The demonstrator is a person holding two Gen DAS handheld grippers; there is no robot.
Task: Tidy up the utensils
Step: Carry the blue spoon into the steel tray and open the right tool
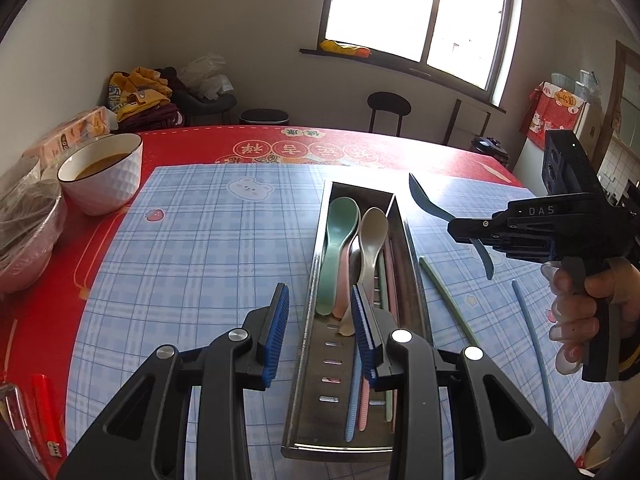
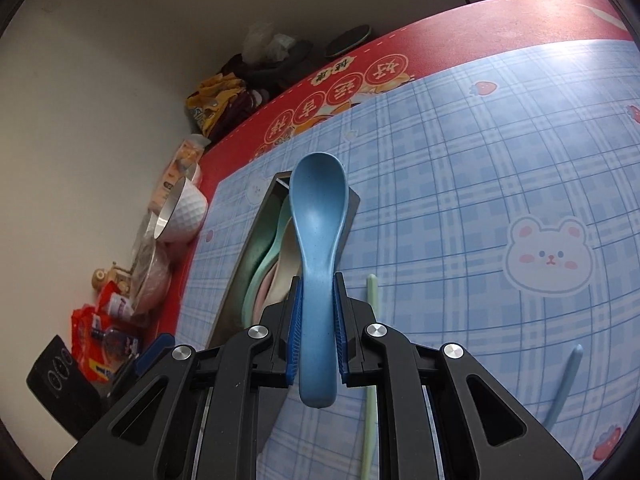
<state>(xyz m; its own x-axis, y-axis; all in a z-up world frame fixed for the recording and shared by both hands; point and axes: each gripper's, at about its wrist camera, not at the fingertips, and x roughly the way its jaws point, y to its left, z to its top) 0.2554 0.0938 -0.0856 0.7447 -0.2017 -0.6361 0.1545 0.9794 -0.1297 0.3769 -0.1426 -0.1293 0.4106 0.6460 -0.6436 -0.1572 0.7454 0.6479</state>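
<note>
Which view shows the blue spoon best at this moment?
The right wrist view: the blue spoon fills the centre, bowl up, its handle clamped in the right claw. The left wrist view shows the spoon only edge-on and small, partly hidden by that claw, beside the metal tray.

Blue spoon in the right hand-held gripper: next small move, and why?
Probably carry the blue spoon over the metal tray and lower it in. The right hand-held gripper is shut on its handle, it hangs above the cloth, and the green spoon and beige spoon already lie in that tray.
</note>
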